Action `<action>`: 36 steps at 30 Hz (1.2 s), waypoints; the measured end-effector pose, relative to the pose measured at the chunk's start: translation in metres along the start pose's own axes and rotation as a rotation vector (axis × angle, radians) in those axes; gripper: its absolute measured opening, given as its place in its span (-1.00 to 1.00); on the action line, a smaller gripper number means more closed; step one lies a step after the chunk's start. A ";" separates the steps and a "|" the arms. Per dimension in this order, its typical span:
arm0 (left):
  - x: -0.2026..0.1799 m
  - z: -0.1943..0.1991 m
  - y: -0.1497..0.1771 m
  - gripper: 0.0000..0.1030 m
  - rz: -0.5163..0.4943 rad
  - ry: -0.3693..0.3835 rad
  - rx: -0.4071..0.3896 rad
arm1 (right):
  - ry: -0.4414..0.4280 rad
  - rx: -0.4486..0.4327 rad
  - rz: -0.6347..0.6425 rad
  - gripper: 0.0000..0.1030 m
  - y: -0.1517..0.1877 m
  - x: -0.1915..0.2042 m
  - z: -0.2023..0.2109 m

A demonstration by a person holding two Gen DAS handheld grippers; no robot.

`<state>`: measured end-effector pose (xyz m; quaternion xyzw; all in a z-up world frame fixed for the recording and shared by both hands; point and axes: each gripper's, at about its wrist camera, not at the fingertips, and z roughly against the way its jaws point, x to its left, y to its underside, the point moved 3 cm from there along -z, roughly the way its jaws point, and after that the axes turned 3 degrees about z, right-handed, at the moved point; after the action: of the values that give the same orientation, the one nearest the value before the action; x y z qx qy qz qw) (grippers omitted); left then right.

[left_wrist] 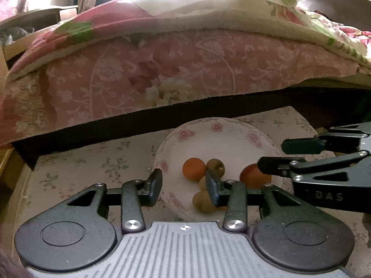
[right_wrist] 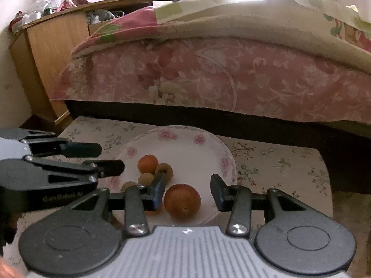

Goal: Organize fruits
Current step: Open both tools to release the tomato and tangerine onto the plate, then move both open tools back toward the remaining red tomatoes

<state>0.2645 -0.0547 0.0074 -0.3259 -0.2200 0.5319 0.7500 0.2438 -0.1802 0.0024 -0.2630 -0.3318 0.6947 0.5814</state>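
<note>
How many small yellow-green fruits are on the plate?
3 visible: one touching the small orange, one just in front of it, one nearest the plate front-left rim, partly hidden by the right gripper. More may be hidden.

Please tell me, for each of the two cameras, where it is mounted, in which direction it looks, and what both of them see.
Left wrist: on the left hand-held gripper, facing the bed over the plate; its open fingers and the right hand-held gripper show.
Right wrist: on the right hand-held gripper, facing likewise; the left one enters at left.
Both share plate, large orange fruit, small fruits and bedcover.
</note>
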 end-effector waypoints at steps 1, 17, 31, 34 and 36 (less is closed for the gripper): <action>0.001 0.005 0.001 -0.03 0.004 0.001 -0.003 | -0.002 -0.002 0.002 -0.17 0.001 0.002 0.005; 0.006 0.065 0.052 0.03 -0.010 0.030 0.062 | -0.120 0.054 0.083 -0.17 0.046 0.060 0.049; 0.028 0.069 0.100 0.06 0.022 0.041 0.160 | -0.198 0.137 0.164 -0.17 0.071 0.091 0.020; 0.028 0.067 0.102 0.06 0.020 0.054 0.167 | -0.203 0.138 0.178 -0.17 0.072 0.093 0.013; 0.026 0.066 0.104 0.06 0.013 0.063 0.169 | -0.210 0.139 0.182 -0.17 0.072 0.094 0.008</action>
<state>0.1607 0.0097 -0.0221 -0.2794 -0.1485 0.5430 0.7778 0.1749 -0.0966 -0.0462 -0.1770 -0.3170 0.7895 0.4948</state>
